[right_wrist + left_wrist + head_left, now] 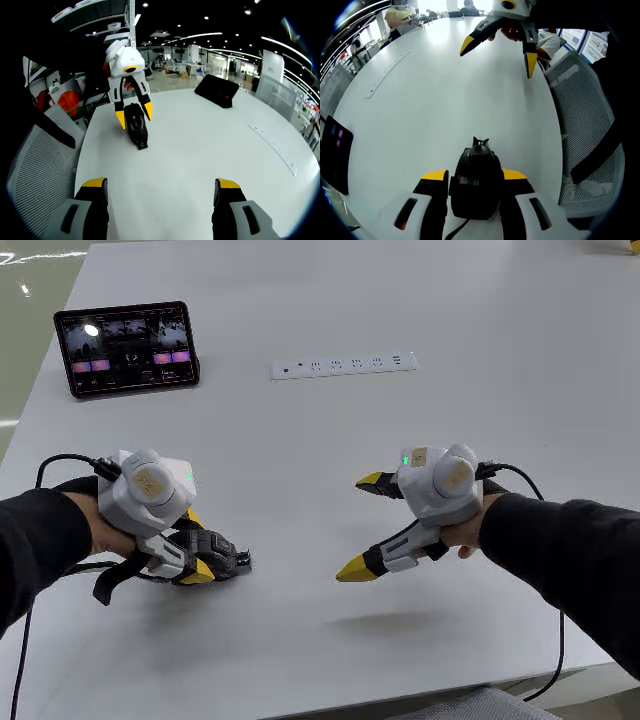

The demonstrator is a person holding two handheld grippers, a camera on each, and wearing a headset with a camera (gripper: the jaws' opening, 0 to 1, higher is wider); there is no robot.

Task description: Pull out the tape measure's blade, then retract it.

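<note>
In the head view the left tool [205, 558] sits at about 8 o'clock, low on the white tabletop [420, 310], its jaws clamped on the black tape measure [212, 552]. The left gripper view shows the case wedged between the two yellow-tipped jaws, with the small end hook [480, 142] poking out at 12 o'clock toward the other hand. The blade looks fully wound in, so the pull has not yet begun. The right tool [358, 526] hovers at about 4 o'clock, jaws wide apart and holding nothing, well apart from the hook it faces.

The likely trouble is the hook itself: it is a tiny tab lying close to the tabletop, and wide jaws coming in slightly high or off-line could close on air or scrape the surface. If the grip lands on the very edge of the tab, it may slip off partway and let the blade whip back. A pull angled away from the case mouth could also twist the case in the left tool's hold, since it is pinched by the sides alone. The tablet [128, 348] at 10 o'clock and the power strip [343, 365] near 12 o'clock lie far from the work
</note>
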